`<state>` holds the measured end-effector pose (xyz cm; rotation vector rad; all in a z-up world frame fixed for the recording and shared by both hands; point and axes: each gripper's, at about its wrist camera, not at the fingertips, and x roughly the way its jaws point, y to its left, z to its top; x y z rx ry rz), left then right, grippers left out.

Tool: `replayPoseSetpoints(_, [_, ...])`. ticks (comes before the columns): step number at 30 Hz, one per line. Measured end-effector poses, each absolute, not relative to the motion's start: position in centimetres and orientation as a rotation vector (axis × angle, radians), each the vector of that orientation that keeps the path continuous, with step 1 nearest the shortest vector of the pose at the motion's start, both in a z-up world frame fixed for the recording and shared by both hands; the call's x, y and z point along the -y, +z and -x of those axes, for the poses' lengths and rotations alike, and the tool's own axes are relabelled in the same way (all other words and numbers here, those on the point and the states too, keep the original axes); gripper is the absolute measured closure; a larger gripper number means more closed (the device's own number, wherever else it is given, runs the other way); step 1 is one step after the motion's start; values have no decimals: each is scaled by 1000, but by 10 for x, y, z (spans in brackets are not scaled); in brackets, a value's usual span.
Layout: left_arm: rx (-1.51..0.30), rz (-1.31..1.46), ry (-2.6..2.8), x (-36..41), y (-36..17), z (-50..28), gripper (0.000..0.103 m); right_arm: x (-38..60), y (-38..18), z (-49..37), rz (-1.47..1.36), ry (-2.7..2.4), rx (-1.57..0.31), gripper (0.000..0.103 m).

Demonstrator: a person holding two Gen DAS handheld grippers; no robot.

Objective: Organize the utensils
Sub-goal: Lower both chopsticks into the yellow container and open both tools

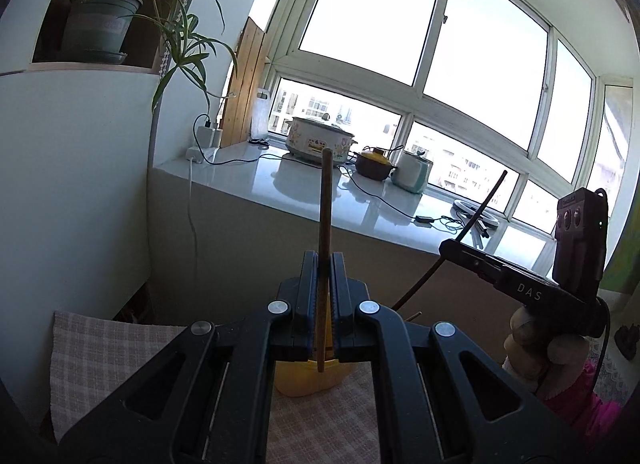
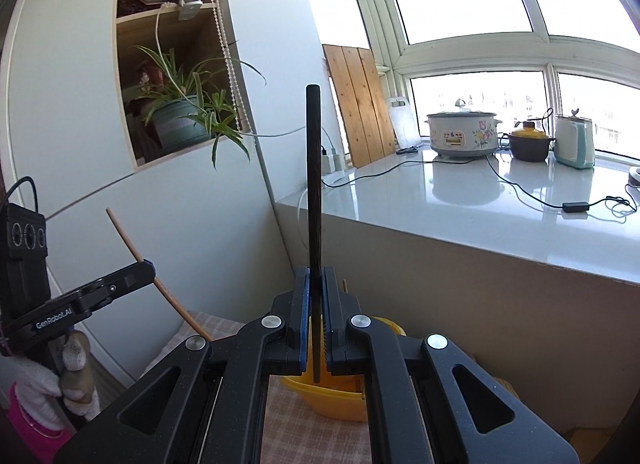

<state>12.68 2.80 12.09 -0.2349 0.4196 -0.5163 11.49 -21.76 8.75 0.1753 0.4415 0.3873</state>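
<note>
Left gripper (image 1: pixel 323 264): jaws pressed together on a brown chopstick (image 1: pixel 325 200), which stands near upright, lower end hanging over the yellow container (image 1: pixel 296 382). Right gripper (image 2: pixel 316 280): jaws pinching a dark chopstick (image 2: pixel 313 168), also upright, its lower tip just above the same yellow container (image 2: pixel 340 396). Container sits on a checked cloth (image 1: pixel 100 348). In the left wrist view the right gripper (image 1: pixel 450 246) appears to the right of the container, its dark chopstick (image 1: pixel 480 210) slanting. In the right wrist view the left gripper (image 2: pixel 148 264) lies left of the container, brown chopstick (image 2: pixel 132 248) tilted. Behind the container: white counter (image 2: pixel 460 200) carrying a floral cooker (image 2: pixel 464 134).
</note>
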Motion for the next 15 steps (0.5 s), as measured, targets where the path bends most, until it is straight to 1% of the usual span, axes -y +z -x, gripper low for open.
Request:
replayPoseSetpoints(10, [-423,247,-494,-9,116,-154,100,224,74,-136,-194,340,-477,99])
replayPoseSetpoints(15, [-445,252,-480,-3,104,-167,100,225,66,-144,-185,319,-493,99])
